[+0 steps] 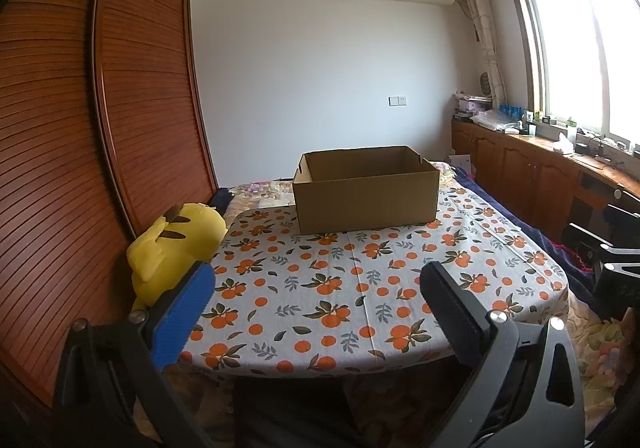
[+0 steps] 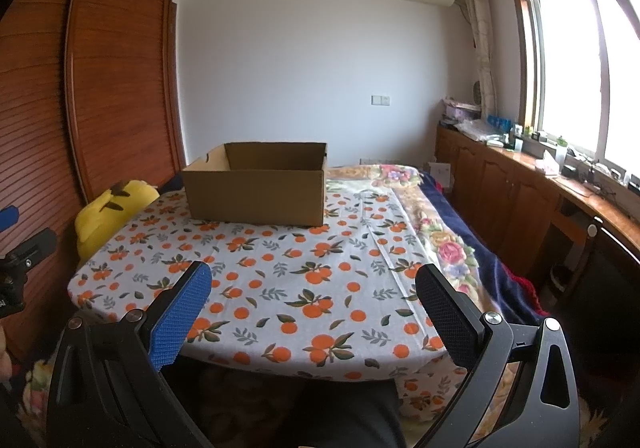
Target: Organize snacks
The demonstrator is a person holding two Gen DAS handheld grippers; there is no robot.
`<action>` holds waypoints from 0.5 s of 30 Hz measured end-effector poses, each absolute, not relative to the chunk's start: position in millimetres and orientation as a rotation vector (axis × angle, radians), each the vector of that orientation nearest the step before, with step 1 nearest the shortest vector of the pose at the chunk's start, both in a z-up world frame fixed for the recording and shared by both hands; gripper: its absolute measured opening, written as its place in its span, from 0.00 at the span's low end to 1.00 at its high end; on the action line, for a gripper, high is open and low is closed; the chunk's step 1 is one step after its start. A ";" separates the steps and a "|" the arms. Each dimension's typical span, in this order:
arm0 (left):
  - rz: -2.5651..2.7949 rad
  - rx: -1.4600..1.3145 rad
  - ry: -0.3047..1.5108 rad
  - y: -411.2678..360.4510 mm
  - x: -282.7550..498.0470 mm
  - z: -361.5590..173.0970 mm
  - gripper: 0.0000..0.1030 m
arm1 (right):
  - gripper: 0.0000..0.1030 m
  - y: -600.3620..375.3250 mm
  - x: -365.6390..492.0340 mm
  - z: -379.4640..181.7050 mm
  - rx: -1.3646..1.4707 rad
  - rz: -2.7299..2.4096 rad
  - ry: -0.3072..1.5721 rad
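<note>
An open brown cardboard box (image 1: 364, 191) stands at the far side of a table covered with an orange-fruit cloth (image 1: 340, 288). It also shows in the right wrist view (image 2: 256, 187). No snacks are in view; the box's inside is mostly hidden. My left gripper (image 1: 316, 288) is open and empty above the table's near edge. My right gripper (image 2: 312, 288) is open and empty above the near edge too, to the right of the left one. Part of the left gripper (image 2: 16, 232) shows at the left edge of the right wrist view.
A yellow plush toy (image 1: 172, 248) lies left of the table against a wooden louvred wardrobe (image 1: 100, 127). A bed with a floral blanket (image 2: 440, 232) runs behind and to the right. Low wooden cabinets (image 2: 520, 187) with clutter stand under the window.
</note>
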State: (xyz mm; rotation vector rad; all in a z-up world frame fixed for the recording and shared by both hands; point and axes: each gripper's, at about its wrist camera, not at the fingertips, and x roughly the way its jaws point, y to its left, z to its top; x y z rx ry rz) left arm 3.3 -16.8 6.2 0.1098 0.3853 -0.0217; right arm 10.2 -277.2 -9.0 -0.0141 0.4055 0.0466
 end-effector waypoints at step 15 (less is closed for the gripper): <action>-0.022 0.107 0.384 -16.5 4.0 6.0 1.00 | 1.00 -275.7 10.0 -7.3 -0.014 0.048 0.403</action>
